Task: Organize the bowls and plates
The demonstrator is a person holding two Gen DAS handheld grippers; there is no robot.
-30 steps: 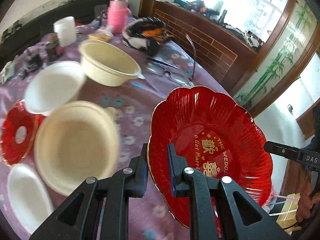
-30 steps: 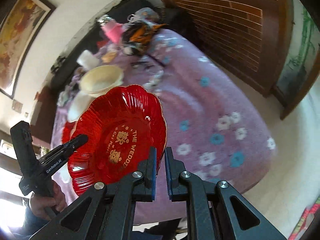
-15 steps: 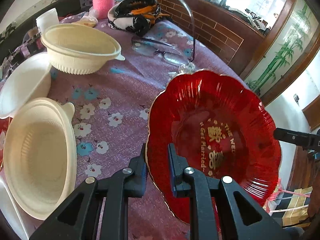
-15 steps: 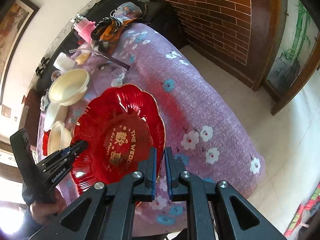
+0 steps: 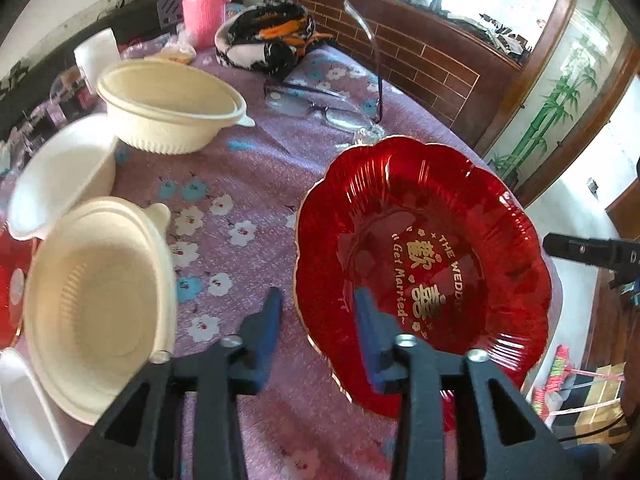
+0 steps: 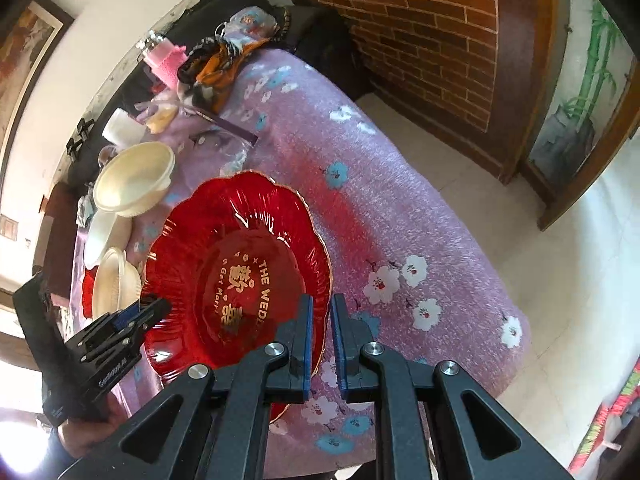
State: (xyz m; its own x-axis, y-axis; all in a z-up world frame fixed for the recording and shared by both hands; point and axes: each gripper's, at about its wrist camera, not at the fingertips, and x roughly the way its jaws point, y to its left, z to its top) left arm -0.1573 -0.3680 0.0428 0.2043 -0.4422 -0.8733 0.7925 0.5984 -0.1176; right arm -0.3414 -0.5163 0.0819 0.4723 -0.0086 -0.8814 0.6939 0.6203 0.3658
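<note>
One red wedding plate (image 5: pixel 420 264) lies near the front edge of the purple floral worktop (image 5: pixel 248 176), its gold lettering facing up, while most of the sorting appears still to be done. The left tongs (image 5: pixel 316 308) stand spread apart, one blue pad on either side of the plate's near rim and neither clearly pressing it; the plate looks released and resting on the cloth. The right tongs (image 6: pixel 320 320) are drawn nearly together with only a narrow gap, poised over the plate's rim (image 6: pixel 320 256) on their side; whether they pinch that rim cannot be told from either view.

Counted from the left wrist view: two cream ribbed bowls, one beside the left tongs (image 5: pixel 96 304) and one farther back (image 5: pixel 168 104), the latter possibly two nested, judging by its doubled rim. Two white dishes show, one (image 5: pixel 60 176) tucked between the cream bowls and another (image 5: pixel 24 404) at the lower left edge. A second red plate (image 5: pixel 12 280) peeks out at the far left, under or beside the near bowl.

Judged from this layout, nothing is yet visibly grouped by kind: bowls remain apart and the two red plates lie well apart. Spectacles (image 5: pixel 320 108), a pink bottle (image 5: pixel 202 16) and a white cup (image 5: pixel 98 56) share the far end.
</note>
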